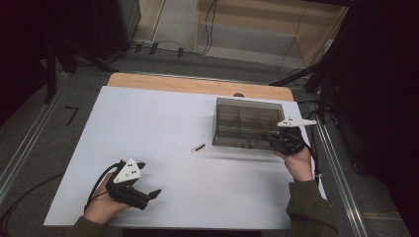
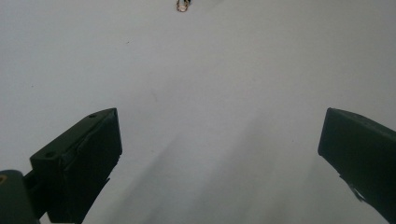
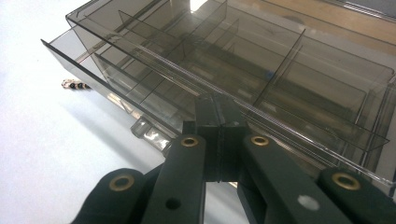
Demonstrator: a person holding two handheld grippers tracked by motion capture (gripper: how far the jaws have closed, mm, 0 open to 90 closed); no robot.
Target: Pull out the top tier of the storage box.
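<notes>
A smoky see-through box point(image 1: 247, 123) with several compartments lies at the table's far right, its thin lid point(image 3: 140, 88) standing slightly off the body at the front. My right gripper point(image 1: 272, 140) is shut, and its tips point(image 3: 218, 105) rest against the lid's front edge; whether they pinch anything I cannot tell. My left gripper point(image 1: 148, 178) hovers low over the near left of the white table top, jaws wide open point(image 2: 219, 154) with nothing between them. A small beaded piece point(image 1: 198, 147) lies on the table between the two grippers, left of the box point(image 3: 75, 85) and far ahead of the left jaws point(image 2: 183, 4).
The white sheet point(image 1: 163, 123) covers most of the wooden table point(image 1: 197, 85). A small latch tab point(image 3: 145, 133) sticks out at the box's front. Cables and dark stands lie on the floor beyond the table.
</notes>
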